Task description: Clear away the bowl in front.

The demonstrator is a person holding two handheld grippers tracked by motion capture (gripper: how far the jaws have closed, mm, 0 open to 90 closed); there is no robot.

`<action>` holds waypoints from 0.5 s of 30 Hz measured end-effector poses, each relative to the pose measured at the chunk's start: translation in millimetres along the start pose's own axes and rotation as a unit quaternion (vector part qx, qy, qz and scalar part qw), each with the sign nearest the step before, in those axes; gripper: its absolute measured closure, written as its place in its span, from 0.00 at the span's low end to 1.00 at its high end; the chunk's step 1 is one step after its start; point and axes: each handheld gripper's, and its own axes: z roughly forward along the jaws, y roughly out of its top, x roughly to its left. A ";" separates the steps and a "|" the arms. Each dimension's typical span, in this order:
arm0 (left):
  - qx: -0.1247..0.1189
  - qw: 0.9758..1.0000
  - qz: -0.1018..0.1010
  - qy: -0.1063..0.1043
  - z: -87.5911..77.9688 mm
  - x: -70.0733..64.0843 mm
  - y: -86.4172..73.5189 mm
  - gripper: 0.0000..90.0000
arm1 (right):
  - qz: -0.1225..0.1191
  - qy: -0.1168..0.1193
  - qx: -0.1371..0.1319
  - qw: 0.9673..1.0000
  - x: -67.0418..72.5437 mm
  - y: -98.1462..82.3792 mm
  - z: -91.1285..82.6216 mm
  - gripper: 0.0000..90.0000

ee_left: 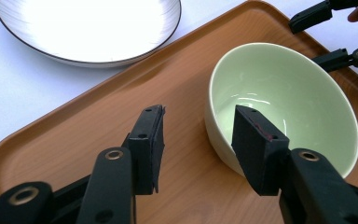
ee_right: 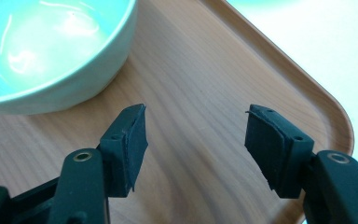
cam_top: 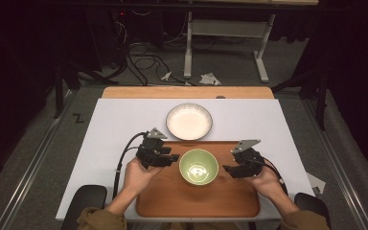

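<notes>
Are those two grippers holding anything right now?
No. The left gripper straddles the green bowl rim, jaws open; the right gripper hangs open above the tray.

Occlusions and cut-offs noted.
Green bowl [ee_right: 51,51] is cut by the top and left edges in the right gripper view; white plate [ee_left: 88,28] is cropped at the top; the tray [ee_left: 74,126] runs past the frame.

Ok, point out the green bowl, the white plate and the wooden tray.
green bowl [cam_top: 199,167]: high view, on its inner bottom.
white plate [cam_top: 189,121]: high view, on its centre.
wooden tray [cam_top: 196,199]: high view, on the bare floor nearest the person.
</notes>
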 end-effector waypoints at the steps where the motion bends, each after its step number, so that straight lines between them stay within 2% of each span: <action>1: 0.000 1.000 -0.003 0.000 0.5 0.1 -0.7 0.59 | -0.001 0.000 0.000 1.000 -0.1 0.0 0.0 0.43; 15: 0.018 1.000 -0.008 0.013 10.7 5.9 -9.5 0.59 | 0.004 0.001 0.000 1.000 0.0 -0.1 -0.7 0.43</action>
